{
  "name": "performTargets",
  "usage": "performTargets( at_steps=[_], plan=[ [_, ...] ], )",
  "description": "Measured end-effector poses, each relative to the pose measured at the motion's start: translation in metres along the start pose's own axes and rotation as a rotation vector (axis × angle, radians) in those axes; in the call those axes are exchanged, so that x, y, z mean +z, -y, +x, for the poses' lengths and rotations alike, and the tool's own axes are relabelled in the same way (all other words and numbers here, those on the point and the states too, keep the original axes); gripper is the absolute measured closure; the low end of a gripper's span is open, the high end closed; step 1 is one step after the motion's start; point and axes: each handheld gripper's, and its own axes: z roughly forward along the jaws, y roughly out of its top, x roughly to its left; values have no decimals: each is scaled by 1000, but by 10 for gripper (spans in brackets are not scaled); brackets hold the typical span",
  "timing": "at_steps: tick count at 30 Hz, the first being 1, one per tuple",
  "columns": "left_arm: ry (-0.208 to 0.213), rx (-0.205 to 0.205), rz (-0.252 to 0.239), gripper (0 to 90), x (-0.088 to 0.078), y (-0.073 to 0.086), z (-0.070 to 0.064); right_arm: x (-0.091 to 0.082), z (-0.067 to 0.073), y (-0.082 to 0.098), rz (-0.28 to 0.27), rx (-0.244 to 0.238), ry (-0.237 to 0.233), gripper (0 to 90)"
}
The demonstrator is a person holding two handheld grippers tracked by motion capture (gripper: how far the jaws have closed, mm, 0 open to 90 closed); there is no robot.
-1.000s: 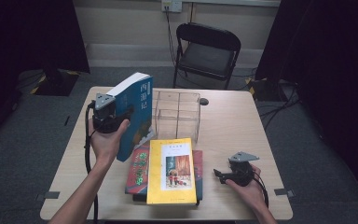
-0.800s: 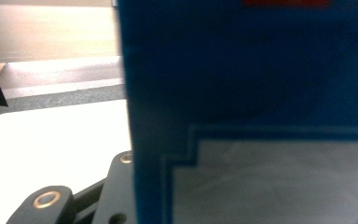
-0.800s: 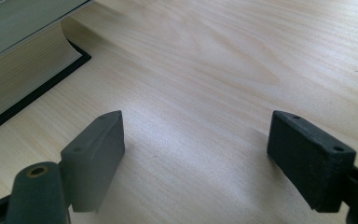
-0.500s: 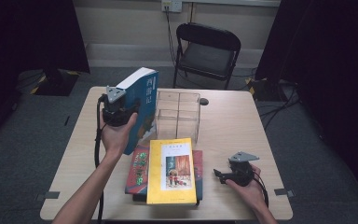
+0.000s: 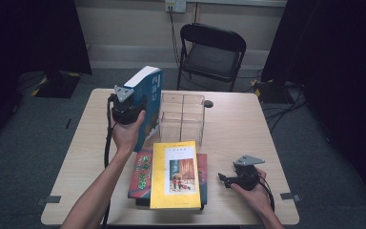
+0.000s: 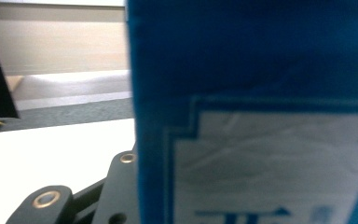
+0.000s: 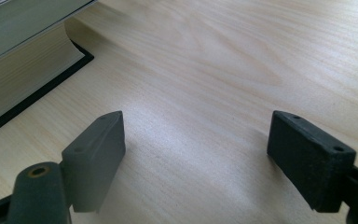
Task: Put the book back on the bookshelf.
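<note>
Blue book (image 5: 148, 102), upright in the left fingers' (image 5: 138, 107) grip, sits just left of the clear rack (image 5: 183, 119); right fingers (image 7: 193, 154) open, idle on the bench (image 5: 248, 129).

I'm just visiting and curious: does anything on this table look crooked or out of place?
Slightly: the yellow-covered book lies askew on the stack, overhanging the red book beneath. The thick blue book is simply held tilted by the left gripper. No damage shows.

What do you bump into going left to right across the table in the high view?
Left gripper holding the blue book → clear box → right gripper.
</note>
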Motion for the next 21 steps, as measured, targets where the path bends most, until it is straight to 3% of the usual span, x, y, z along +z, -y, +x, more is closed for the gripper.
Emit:
performTargets(
  at_steps=[2, 9, 14, 16, 18, 21],
  plan=[
    [2, -22, -6, 618, 4, 5, 2, 0, 0, 0, 0, -1, 0, 189],
    [20, -27, -13, 615, 10, 22, 0, 0, 0, 0, -1, -3, -7, 194],
    [40, -12, -8, 614, 11, 21, 1, 1, 0, -1, -1, -5, -8, 193],
    [26, -39, -8, 614, 14, 20, 2, 1, 0, -1, -1, -6, -8, 193],
    [26, -4, -15, 615, 15, 21, 2, 1, 0, -1, -1, -6, -8, 194],
    [48, 12, -13, 616, 15, 21, 2, 1, 1, -1, -1, -9, -10, 194]
  ],
)
